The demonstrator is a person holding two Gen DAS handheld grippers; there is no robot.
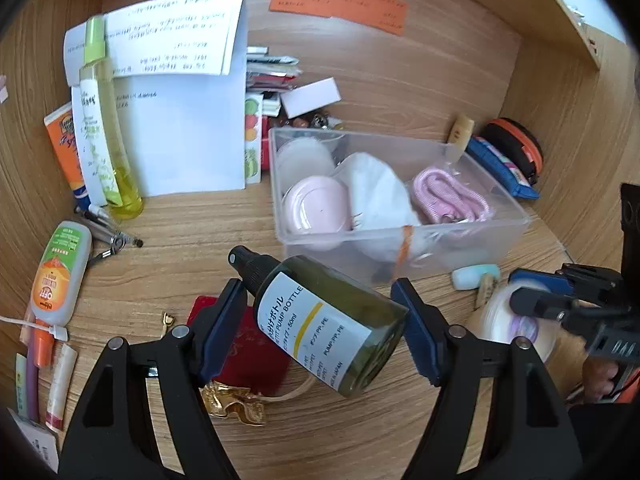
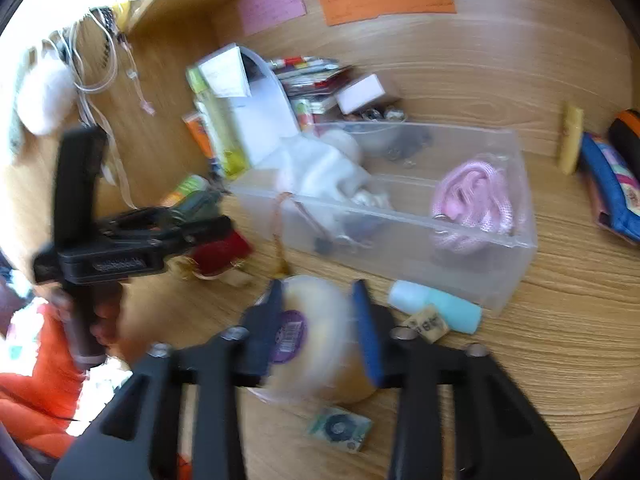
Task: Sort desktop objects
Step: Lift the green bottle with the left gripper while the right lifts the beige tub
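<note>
Left gripper (image 1: 320, 320) has the olive pump bottle (image 1: 328, 324) clamped between its blue pads, the bottle tilted with its black spray head up and to the left, lifted above the wooden desk (image 1: 200, 232). Right gripper (image 2: 316, 336) is closed on a pale roll of tape (image 2: 320, 340), its purple barcode label facing the camera; the picture there is blurred.

Room to move is tight. The desk sits in a wooden alcove, walls close on both sides and behind. A red pouch (image 1: 248, 356) and gold foil lie directly under the bottle. Bare wood shows in a strip between the bottle and the clear plastic bin (image 1: 400, 240) ahead.

Inside the bin: a pink round compact (image 1: 316, 208) at the left, a white cloth (image 1: 380, 196) in the middle, a coiled pink cord (image 1: 448, 196) at the right. Just outside its front wall lies a small aqua bottle (image 2: 436, 308), with a little wooden stamp (image 2: 428, 326) touching it.
</note>
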